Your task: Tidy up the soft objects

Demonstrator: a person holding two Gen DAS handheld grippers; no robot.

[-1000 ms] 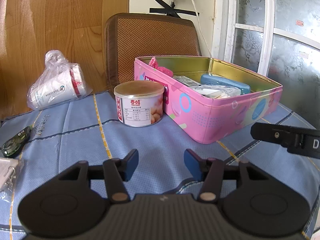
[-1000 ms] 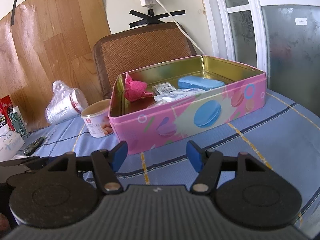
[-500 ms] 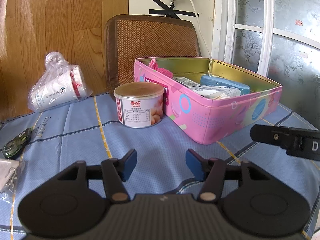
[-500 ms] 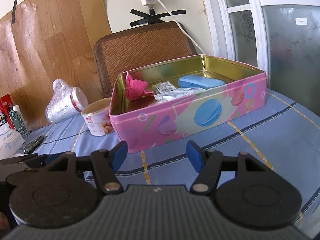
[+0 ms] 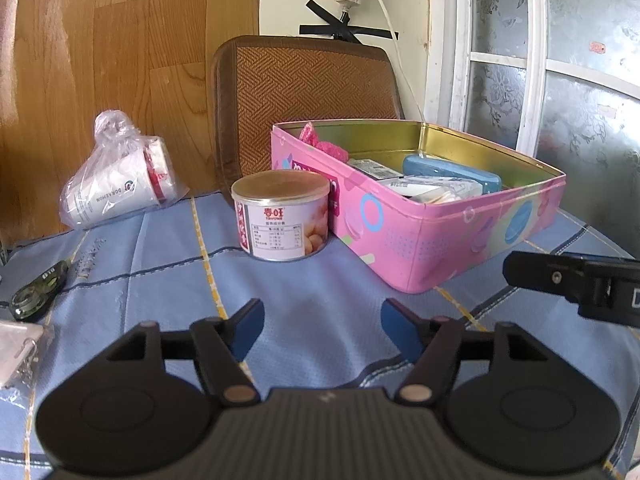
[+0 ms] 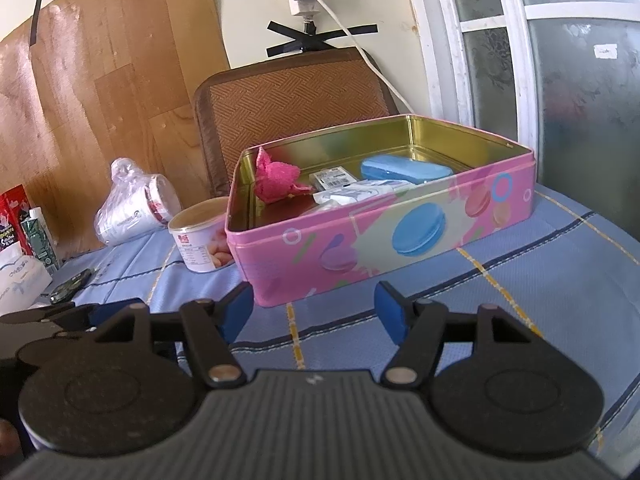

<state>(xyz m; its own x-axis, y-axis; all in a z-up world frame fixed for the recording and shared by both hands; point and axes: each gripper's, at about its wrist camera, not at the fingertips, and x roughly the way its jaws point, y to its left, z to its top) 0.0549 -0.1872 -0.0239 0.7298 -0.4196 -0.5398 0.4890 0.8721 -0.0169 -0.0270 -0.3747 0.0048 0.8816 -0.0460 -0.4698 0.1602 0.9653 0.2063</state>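
Left gripper (image 5: pixel 322 314) low over the blue checked tablecloth (image 5: pixel 168 248), blue pads parted, nothing between them; its jaws have just been opening wider. Right gripper (image 6: pixel 313 304) likewise above the cloth, jaws standing apart and empty, aimed at the near wall of the tin.

Just beyond both: a pink tin box (image 6: pixel 400 236) with macaron print, lid off, gold inside. Soft pink cloth (image 6: pixel 276 180) sits crumpled in its left end, leaning on the wall. Beside it a small labelled packet (image 6: pixel 334 178), white wrapped packs (image 6: pixel 360 192), and a blue oblong case (image 6: pixel 404 170) toward the right.

Left of the tin, close against its end wall, a round can (image 5: pixel 282 216) with a printed label. Further left, paper cups in a clear bag (image 5: pixel 120 184) lying on their side. A dark key fob (image 5: pixel 38 290) near the cloth's left edge.

Behind the table: a woven brown chair back (image 5: pixel 312 92), wood-pattern panel (image 5: pixel 120 40), frosted window (image 5: pixel 580 80).
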